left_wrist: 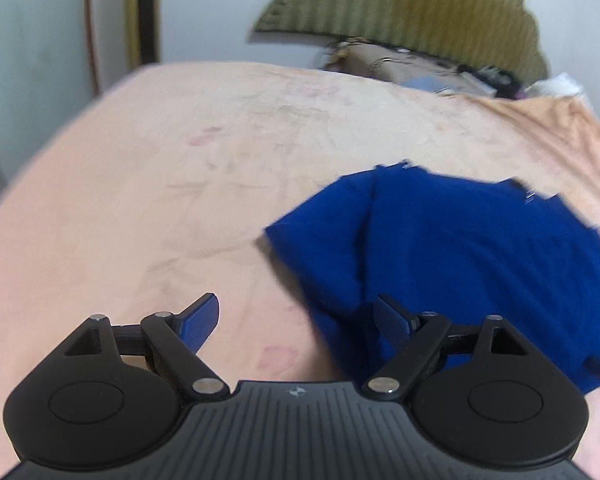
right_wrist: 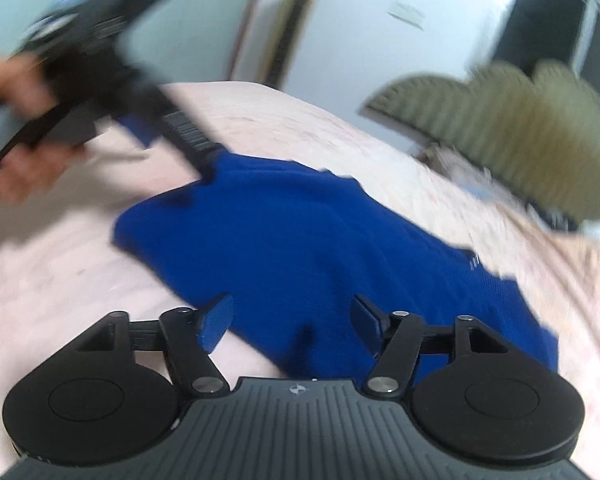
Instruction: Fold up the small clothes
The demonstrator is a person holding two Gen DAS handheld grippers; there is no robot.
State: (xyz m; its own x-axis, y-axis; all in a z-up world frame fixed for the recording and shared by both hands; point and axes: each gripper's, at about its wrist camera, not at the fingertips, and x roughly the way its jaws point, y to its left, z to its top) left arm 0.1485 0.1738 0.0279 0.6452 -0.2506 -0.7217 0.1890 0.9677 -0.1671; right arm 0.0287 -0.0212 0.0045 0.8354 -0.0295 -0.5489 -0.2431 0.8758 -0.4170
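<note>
A blue garment (left_wrist: pixel 460 248) lies rumpled on a pink blanket (left_wrist: pixel 180 160) over a bed. My left gripper (left_wrist: pixel 296 320) is open and empty, its right finger at the garment's near left edge. In the right wrist view the garment (right_wrist: pixel 300 240) stretches from centre to lower right. My right gripper (right_wrist: pixel 292 320) is open and empty just above the garment's near edge. The left gripper (right_wrist: pixel 112 60) shows blurred at upper left in that view, held in a hand, its tip near the garment's far corner.
An olive ribbed cushion (left_wrist: pixel 420 4) leans on the wall behind the bed, above clutter (left_wrist: pixel 420 68). A white wall and a dark pole (left_wrist: pixel 144 8) stand behind the bed's far left. The blanket wrinkles at the right (left_wrist: pixel 560 128).
</note>
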